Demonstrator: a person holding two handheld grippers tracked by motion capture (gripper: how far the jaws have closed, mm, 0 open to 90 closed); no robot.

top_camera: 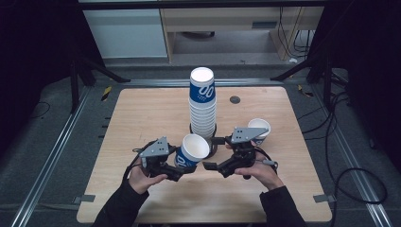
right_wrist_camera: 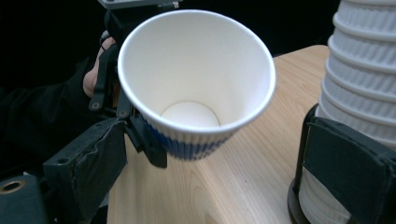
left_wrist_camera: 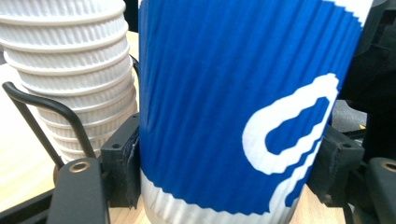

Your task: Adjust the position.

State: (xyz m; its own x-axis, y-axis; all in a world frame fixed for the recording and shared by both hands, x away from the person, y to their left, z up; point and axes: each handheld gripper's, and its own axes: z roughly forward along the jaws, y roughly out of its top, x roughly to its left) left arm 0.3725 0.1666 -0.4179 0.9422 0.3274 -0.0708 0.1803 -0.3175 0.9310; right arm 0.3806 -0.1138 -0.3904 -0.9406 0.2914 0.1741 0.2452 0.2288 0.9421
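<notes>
Two grippers low over table [top_camera: 142, 113], near front of cup stack [top_camera: 203, 106]. Left gripper [top_camera: 177, 166] clamps blue cup [top_camera: 191, 151], tilted, mouth up and rightward. Left gripper view: pads [left_wrist_camera: 122, 161] pressing cup's ribbed wall. Right gripper [top_camera: 213, 152] released, jaws apart beside stack's base. High view alone catches second cup [top_camera: 259, 128] behind right gripper.

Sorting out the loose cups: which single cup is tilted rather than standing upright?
The cup clamped in the left gripper, leaning before the stack. The other loose cup stands upright behind the right gripper.
</notes>
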